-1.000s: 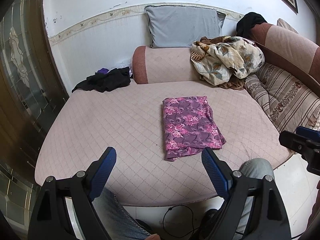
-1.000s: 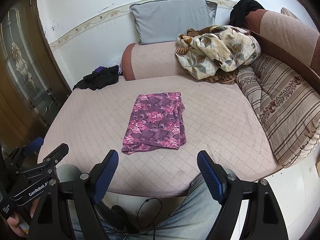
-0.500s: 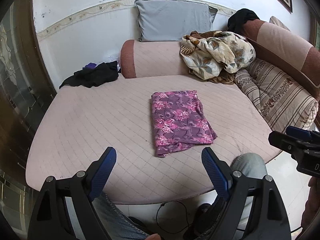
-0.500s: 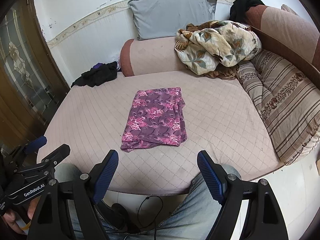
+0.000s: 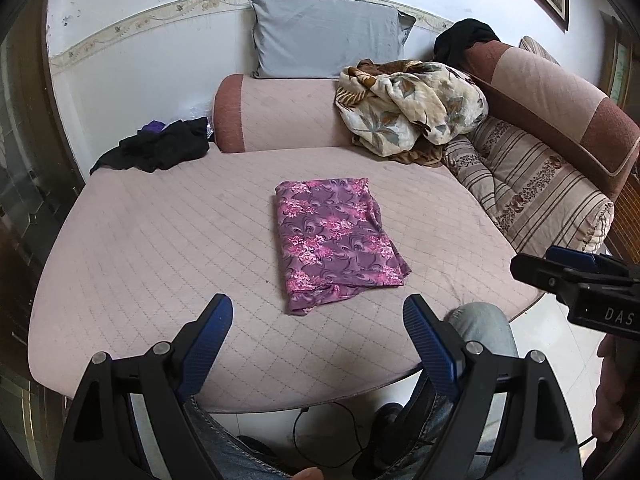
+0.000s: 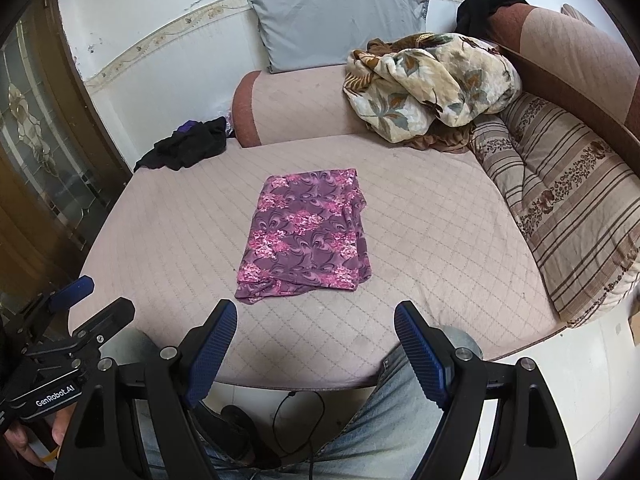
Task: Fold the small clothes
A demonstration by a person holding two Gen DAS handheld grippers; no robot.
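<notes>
A purple garment with pink flowers lies folded into a rectangle in the middle of the pink quilted sofa seat; it also shows in the right wrist view. My left gripper is open and empty, held back from the seat's front edge, short of the garment. My right gripper is open and empty, likewise back near the front edge. Each gripper shows at the side of the other's view.
A black and purple clothes pile lies at the back left. A floral blanket, a grey pillow and a striped cushion line the back and right. My knees and a cable are below the seat edge.
Both grippers have shifted slightly, the left view swinging left and then back right; the garment has not moved. Both stay open and empty.
</notes>
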